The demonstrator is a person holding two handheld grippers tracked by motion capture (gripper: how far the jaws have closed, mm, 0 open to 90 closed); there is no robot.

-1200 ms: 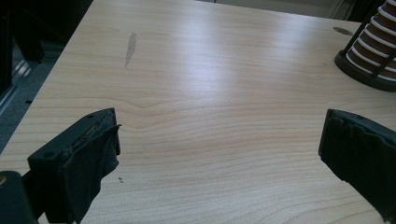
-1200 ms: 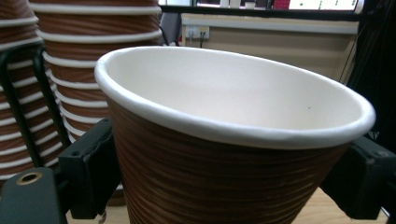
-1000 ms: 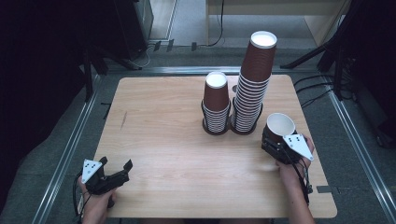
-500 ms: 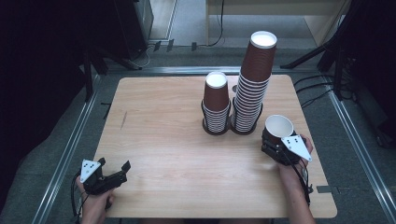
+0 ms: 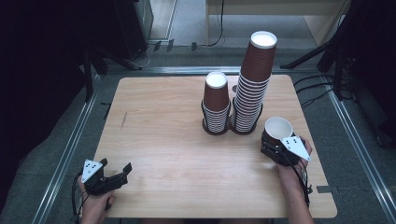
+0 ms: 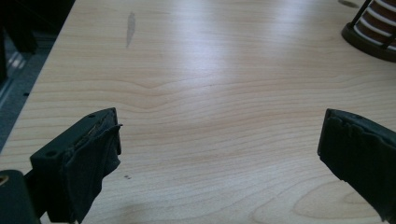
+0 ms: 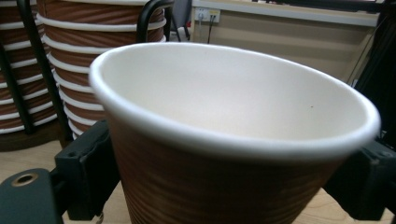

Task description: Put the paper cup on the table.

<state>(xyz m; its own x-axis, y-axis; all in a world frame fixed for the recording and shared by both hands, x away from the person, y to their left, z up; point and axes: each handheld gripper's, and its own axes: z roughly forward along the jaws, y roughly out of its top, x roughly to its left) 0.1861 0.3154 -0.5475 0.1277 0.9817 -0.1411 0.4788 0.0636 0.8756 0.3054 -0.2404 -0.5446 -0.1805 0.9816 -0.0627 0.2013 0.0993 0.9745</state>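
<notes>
Nothing here can be read. The brown cups (image 5: 278,128) carry no print or brand, only plain ribbed sides and white rims. The bench (image 5: 168,135) shows bare wood grain, and the grey plate on each hand-held gripper has dots, no letters or numbers.

Two cup stacks are standing side by side toward the back of the bench (image 5: 154,121), the short stack (image 5: 216,103) left of the tall stack (image 5: 252,84), touching. The single cup (image 5: 277,128) is sitting just right of and before the tall stack, within the right gripper (image 5: 273,144). The left gripper (image 5: 112,175) is resting well apart at the near left corner.
</notes>
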